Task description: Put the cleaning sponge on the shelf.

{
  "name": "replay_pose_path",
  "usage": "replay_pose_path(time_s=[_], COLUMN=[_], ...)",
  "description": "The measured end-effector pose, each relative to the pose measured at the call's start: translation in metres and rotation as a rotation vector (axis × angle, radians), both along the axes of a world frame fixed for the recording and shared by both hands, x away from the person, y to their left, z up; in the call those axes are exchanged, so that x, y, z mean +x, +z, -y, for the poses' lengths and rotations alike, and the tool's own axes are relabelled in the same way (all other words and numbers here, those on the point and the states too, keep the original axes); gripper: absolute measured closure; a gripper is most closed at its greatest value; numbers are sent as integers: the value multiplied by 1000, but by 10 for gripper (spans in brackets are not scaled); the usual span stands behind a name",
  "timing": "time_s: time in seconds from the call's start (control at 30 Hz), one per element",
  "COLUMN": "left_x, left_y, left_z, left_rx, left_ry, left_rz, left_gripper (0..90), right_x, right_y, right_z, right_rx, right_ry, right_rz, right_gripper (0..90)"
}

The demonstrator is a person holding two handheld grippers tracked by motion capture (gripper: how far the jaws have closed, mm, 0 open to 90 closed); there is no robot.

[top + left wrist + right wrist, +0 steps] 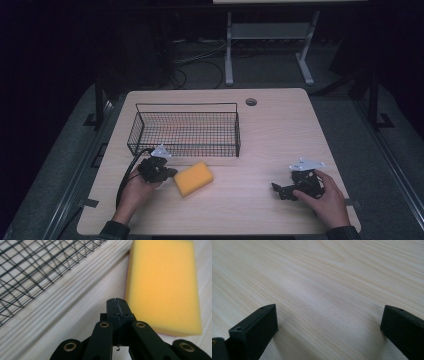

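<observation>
high view / table (260,140): I see a light wood top with a round cable hole (251,102) near the far edge.
high view / basket (186,131): black wire, sits left of centre toward the far side, nothing visible inside.
high view / sponge (193,178): yellow block, flat on the table just in front of the basket's near right corner, apart from it.
high view / left gripper (169,172): in the person's left hand (136,191), low over the table, tip just beside the sponge's left end; I can't tell if they touch.
high view / right gripper (278,190): in the right hand (327,196), near the table's right front, well apart from the sponge.
left gripper view / left gripper (117,305): jaws pressed together, nothing between them. Sponge (163,285) lies just right of the tip; basket mesh (37,267) upper left.
right gripper view / right gripper (329,322): jaws spread wide, bare wood (324,277) between them.
</observation>
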State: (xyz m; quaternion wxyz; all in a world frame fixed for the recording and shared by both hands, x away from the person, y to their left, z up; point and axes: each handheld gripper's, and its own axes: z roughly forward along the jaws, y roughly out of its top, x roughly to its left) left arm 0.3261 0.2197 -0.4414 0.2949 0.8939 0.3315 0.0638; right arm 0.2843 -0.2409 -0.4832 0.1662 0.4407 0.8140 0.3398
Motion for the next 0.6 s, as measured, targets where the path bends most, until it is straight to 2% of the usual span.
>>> replay_pose_path(time_s=[0.47,0.6], left_x=[-9,-10], left_y=[0,2], left_z=[10,11], left_rx=[12,6], left_ry=[-30,-23], left_rz=[-11,-15], left_gripper=[898,897], right_x=[0,0], right_y=[0,0], right_z=[0,0], right_rx=[0,0], right_ry=[0,0], right_rz=[0,0], right_gripper=[3,3])
